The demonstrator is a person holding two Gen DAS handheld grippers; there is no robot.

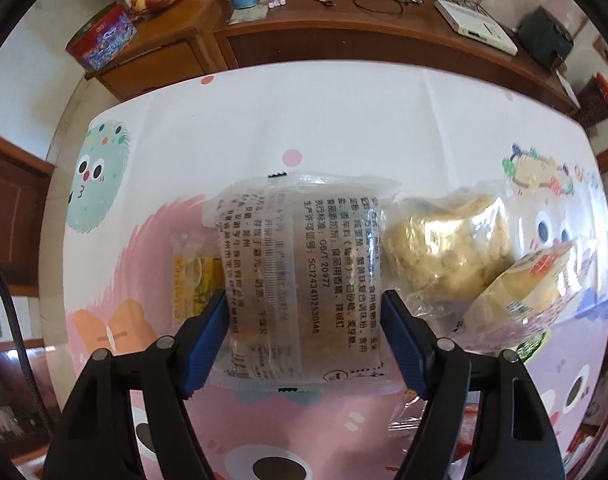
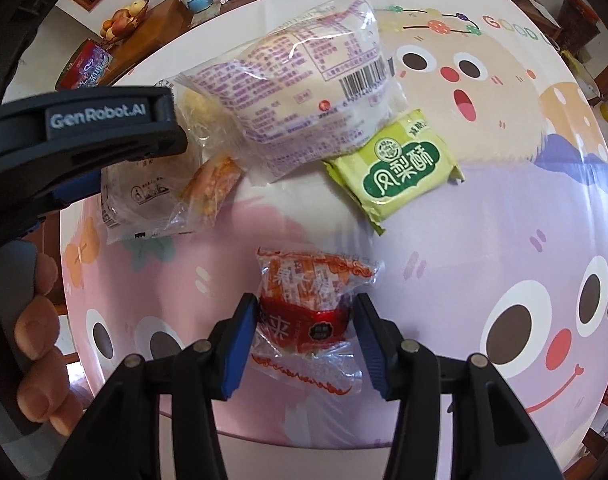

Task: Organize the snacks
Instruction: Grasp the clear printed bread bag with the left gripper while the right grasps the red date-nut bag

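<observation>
I am pinching a crinkly clear cake packet point(image 1: 300, 276) in my left tool point(image 1: 304, 336) above the glossy cartoon-print bench point(image 1: 344, 120); my right tool point(image 2: 306, 344) is clamping a shiny red wrapper point(image 2: 308, 312), nearer me than the square green pastry pack point(image 2: 396, 164).

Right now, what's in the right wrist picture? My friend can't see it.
The right gripper has its blue pads around a red snack packet on the cartoon tablecloth. Behind lie a green pastry packet and a clear printed bag.
</observation>
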